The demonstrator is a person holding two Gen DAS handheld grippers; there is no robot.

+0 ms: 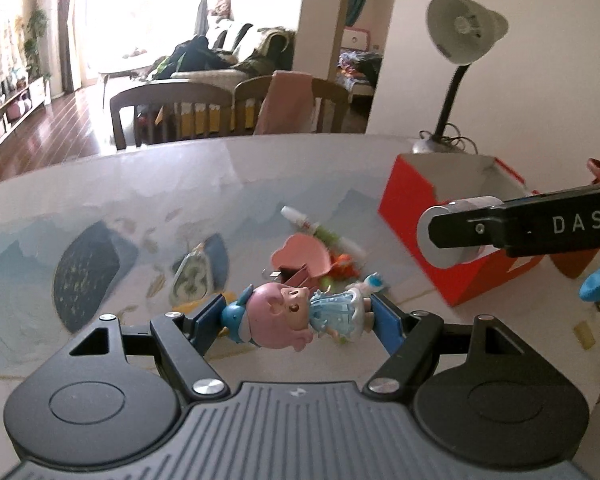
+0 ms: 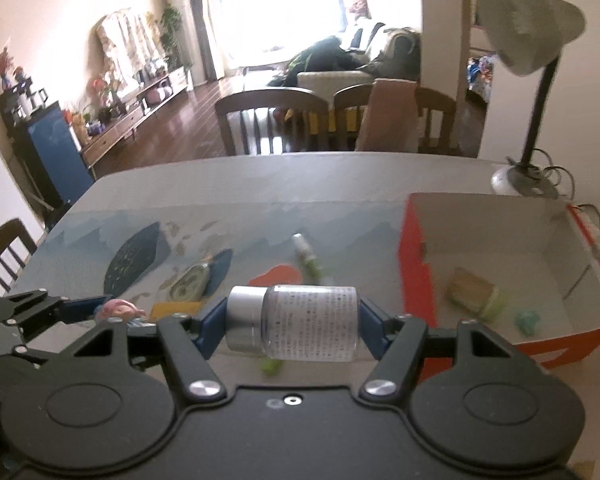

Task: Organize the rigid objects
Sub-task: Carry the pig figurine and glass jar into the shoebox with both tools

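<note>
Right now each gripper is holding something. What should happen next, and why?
Probably carry the bottle in the right gripper over the red box and let go. The box is open, close on its right, and already holds small things. The left gripper with the doll can follow.

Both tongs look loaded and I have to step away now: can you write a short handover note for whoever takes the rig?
Left tongs: shut on the doll figure, held sideways above the table.
Right tongs: shut on the clear bottle, silver cap to the left.
Red box: open, on the right, already holding a few small items.
Left: box both held things, then the pink dish, the tube and bits beside them.
</note>
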